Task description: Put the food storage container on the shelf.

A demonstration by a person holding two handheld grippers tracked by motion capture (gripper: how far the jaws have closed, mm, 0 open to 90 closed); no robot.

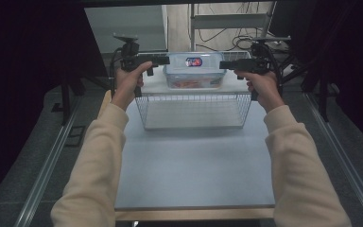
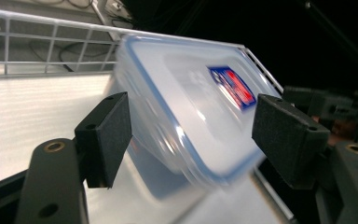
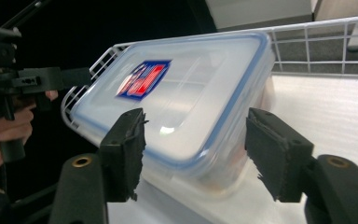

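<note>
A clear plastic container (image 1: 194,71) with a blue-rimmed lid and a red and blue label stands at the back of a white wire basket (image 1: 194,96); something orange shows through its wall. My left gripper (image 1: 160,60) is at its left end and my right gripper (image 1: 227,65) at its right end. The left gripper view has the container (image 2: 191,93) reaching between the spread jaws of the left gripper (image 2: 198,137), clear of the pads (image 2: 107,135). The right gripper (image 3: 198,156) is also open, its pads (image 3: 275,158) flanking the other end of the container (image 3: 191,93).
The basket sits at the far end of a pale grey table (image 1: 194,165) with a wooden front edge. Its front half holds nothing but the liner. Metal floor rails (image 1: 52,156) run along both sides, and cables (image 1: 217,33) lie on the floor behind.
</note>
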